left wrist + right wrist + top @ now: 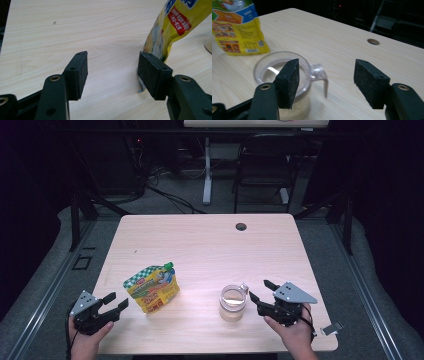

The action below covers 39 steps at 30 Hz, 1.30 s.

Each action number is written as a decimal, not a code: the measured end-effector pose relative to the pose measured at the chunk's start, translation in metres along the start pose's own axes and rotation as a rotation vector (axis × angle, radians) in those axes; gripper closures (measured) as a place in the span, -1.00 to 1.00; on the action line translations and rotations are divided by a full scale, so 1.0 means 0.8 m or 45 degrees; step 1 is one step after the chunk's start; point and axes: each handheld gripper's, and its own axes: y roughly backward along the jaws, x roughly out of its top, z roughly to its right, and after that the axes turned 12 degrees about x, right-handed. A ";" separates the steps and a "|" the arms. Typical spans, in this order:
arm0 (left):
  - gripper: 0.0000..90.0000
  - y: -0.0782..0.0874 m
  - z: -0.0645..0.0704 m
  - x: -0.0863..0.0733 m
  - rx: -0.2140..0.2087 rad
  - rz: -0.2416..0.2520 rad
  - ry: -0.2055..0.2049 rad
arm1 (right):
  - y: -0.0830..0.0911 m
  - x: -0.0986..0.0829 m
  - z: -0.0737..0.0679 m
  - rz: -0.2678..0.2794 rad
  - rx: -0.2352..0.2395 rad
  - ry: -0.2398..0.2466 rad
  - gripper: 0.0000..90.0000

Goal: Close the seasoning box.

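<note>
The left hand [86, 336] comes in at the lower left corner of the high view, wrapped round the grip of the left gripper [116, 302]. Its two black fingers [122, 305] point right and a little forward, spread wide apart with nothing between them; a grey plate sits on top. In the left gripper view both pads [79, 72] stand clear, well apart. The right hand [295, 330] enters at the lower right, holding the right gripper [261, 291]. Its fingers [270, 284] point left and forward, likewise spread wide and holding nothing, grey plate on top. In the right gripper view its pads [370, 82] stand far apart.
</note>
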 end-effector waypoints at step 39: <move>-0.02 -0.012 -0.024 -0.010 0.096 -0.019 0.055 | 0.115 -0.125 0.088 0.050 -0.502 -0.272 -0.18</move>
